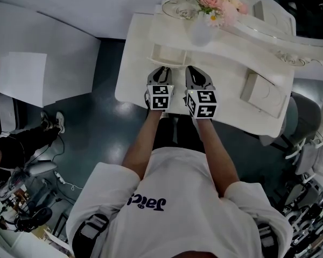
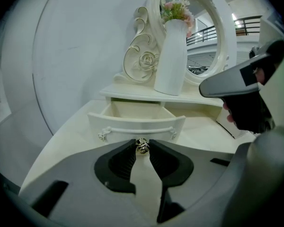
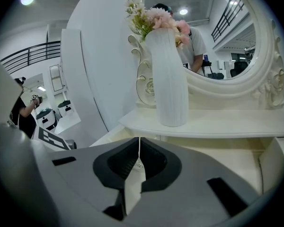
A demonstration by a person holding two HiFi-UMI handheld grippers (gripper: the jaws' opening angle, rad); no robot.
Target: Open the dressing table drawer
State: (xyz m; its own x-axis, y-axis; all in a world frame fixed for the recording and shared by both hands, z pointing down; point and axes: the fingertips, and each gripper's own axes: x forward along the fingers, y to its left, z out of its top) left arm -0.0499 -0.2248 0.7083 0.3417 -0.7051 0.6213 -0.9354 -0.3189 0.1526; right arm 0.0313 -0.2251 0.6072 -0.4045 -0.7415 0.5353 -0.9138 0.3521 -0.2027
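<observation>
You're holding both forearms straight out, side by side, over the tabletop's (image 1: 133,75) front edge, your left gripper (image 1: 161,72) pinching a small silvery trinket (image 2: 142,146) before the open drawer (image 2: 137,125) toward the left edge, your right gripper (image 3: 139,144) closing on nothing.

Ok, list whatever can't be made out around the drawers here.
- What the metal knob in the left claw is fixed to: left gripper view, the claw's body covers it.
- Contents of the open drawer, if any: same view, its front blocks the floor.
- Table front: head view, the tabletop overhangs it.
</observation>
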